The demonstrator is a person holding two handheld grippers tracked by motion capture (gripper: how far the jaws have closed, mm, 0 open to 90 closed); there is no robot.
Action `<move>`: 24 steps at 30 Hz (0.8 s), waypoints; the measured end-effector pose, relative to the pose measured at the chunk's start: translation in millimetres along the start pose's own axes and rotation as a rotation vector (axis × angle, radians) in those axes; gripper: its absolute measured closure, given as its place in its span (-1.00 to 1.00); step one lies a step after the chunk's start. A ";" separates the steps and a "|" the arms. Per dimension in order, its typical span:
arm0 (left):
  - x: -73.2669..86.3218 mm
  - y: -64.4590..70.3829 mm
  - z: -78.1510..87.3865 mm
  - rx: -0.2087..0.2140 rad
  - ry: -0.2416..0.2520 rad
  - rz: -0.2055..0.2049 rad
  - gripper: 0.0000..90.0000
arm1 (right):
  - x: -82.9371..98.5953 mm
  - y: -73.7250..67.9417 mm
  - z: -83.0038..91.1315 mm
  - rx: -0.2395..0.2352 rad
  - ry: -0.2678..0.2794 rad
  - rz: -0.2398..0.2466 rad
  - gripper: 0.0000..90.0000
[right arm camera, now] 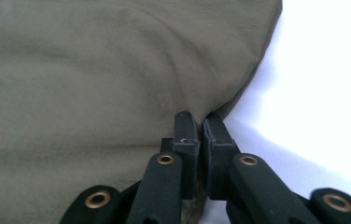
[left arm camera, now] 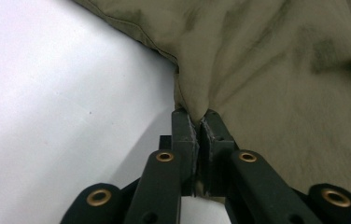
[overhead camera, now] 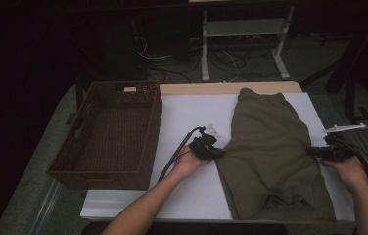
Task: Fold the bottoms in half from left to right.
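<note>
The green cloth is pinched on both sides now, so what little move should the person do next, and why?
Probably lift both edges slightly and fold the olive-green cloth over. The left gripper and right gripper each have their jaws closed on an opposite side edge, while the cloth lies flat on the white table, beside the wicker basket.

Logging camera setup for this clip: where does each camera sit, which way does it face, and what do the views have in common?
High view: above the person's side, looking forward and down on the table, basket and olive garment; both forearms enter from below.
Left gripper view: rides the left gripper, looking along shut jaws pinching the garment's edge.
Right gripper view: rides the right gripper, looking along shut jaws on the opposite edge.
Shared: all three show the garment on the white table surface.
</note>
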State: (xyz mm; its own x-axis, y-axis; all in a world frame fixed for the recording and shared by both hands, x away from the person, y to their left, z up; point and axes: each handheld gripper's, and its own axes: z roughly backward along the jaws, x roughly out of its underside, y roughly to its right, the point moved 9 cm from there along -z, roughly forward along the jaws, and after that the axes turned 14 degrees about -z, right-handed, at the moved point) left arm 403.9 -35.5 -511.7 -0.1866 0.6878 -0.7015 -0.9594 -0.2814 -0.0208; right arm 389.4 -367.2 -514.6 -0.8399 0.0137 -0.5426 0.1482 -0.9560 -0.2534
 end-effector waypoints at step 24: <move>31.9 -61.7 45.8 -0.234 -0.072 0.138 0.93 | -51.4 -53.0 -39.6 -0.096 0.050 0.123 0.93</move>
State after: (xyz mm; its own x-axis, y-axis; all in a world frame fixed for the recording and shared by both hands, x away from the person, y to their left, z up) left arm 447.5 34.5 -500.2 -0.3344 0.6757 -0.6570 -0.8505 -0.5167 -0.0985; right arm 445.5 -305.6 -505.0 -0.7854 -0.0850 -0.6131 0.2995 -0.9190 -0.2563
